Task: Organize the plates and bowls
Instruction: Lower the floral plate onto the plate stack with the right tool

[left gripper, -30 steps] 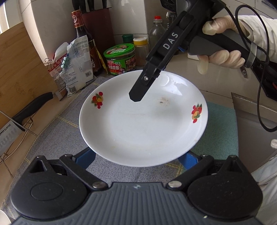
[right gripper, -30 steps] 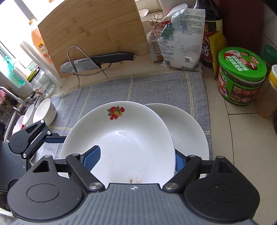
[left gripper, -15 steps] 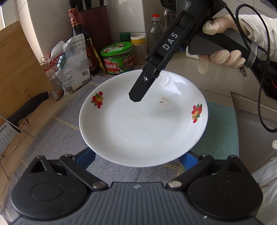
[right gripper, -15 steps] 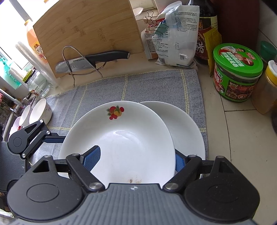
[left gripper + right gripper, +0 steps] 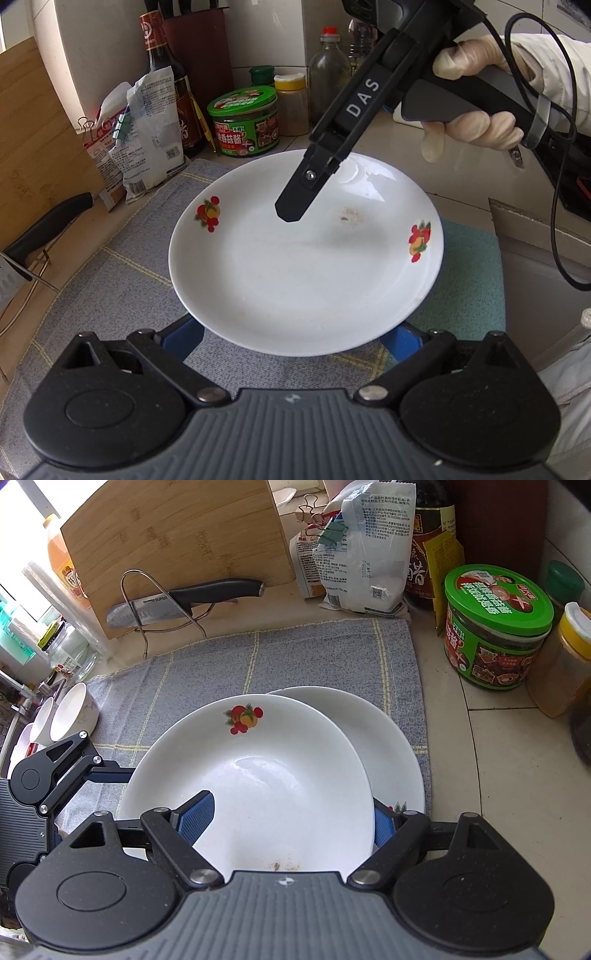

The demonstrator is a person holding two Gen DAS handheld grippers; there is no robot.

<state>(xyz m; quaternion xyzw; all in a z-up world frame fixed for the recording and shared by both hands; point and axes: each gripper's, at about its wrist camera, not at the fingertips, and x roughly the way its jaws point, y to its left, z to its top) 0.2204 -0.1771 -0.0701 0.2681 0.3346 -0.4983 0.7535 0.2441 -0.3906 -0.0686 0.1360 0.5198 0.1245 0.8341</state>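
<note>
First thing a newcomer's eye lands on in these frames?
The white fruit-print plate, dead centre, tilted over a second white plate on the grey towel. The right gripper straddles its rim, one blue pad inside. Behind stand a green-lidded jar and a knife on its rack.

My right gripper straddles the rim of a white plate with a fruit print — one blue pad inside the dish, the other under its outer edge. That plate overlaps a second plate on the grey cloth. My left gripper sits at the plate's left edge (its fingertips hidden). Small bowls stand further left.
</note>
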